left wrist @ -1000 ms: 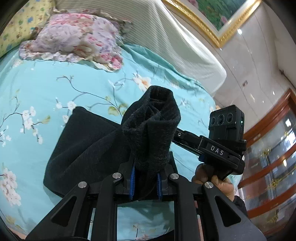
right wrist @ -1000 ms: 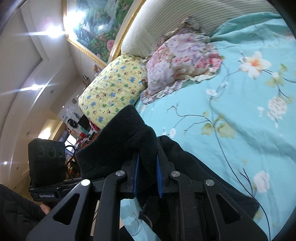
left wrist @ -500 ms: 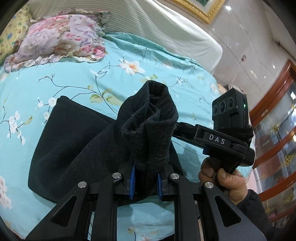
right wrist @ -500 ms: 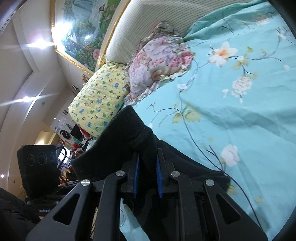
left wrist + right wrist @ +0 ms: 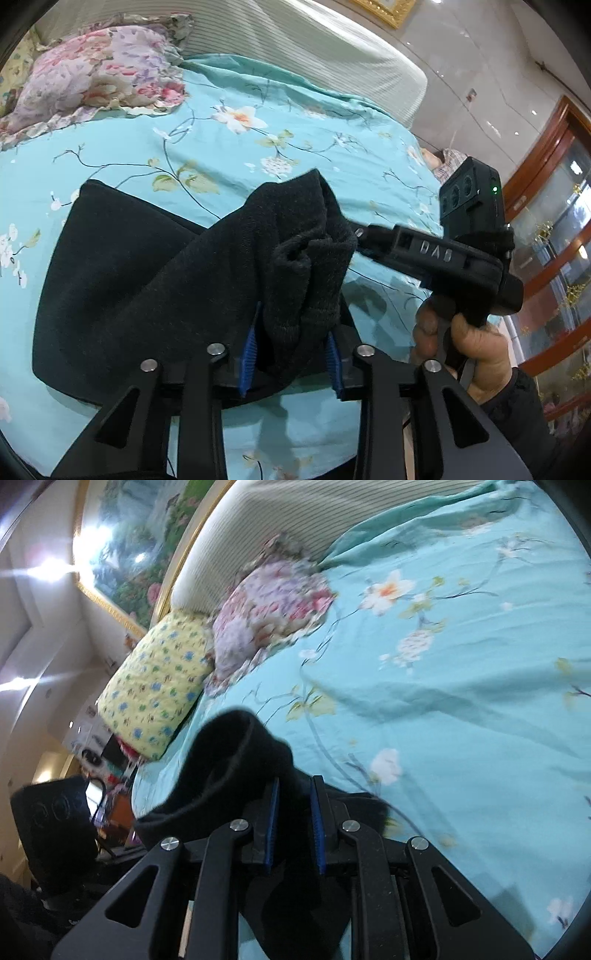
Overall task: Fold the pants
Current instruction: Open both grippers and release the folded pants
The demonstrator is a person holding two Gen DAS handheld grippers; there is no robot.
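Observation:
The black pants (image 5: 140, 280) lie folded on the turquoise flowered bedsheet (image 5: 258, 147), with one end lifted. My left gripper (image 5: 291, 354) has its blue pads wider apart than before, with a bunched black fold (image 5: 310, 280) still lying between them. My right gripper (image 5: 293, 830) has its blue pads close on another bunch of the black pants (image 5: 236, 760). The right gripper's body (image 5: 461, 258) shows in the left wrist view, in a hand, just right of the lifted fold.
A pink flowered pillow (image 5: 96, 77) and a yellow patterned pillow (image 5: 155, 690) lie at the head of the bed by the striped headboard (image 5: 314, 48). A wooden glass cabinet (image 5: 554, 240) stands off the bed's right side.
Both grippers have lowered the lifted end toward the bed. The left gripper's pads have spread apart around the fold. The right wrist view is blurred by motion.

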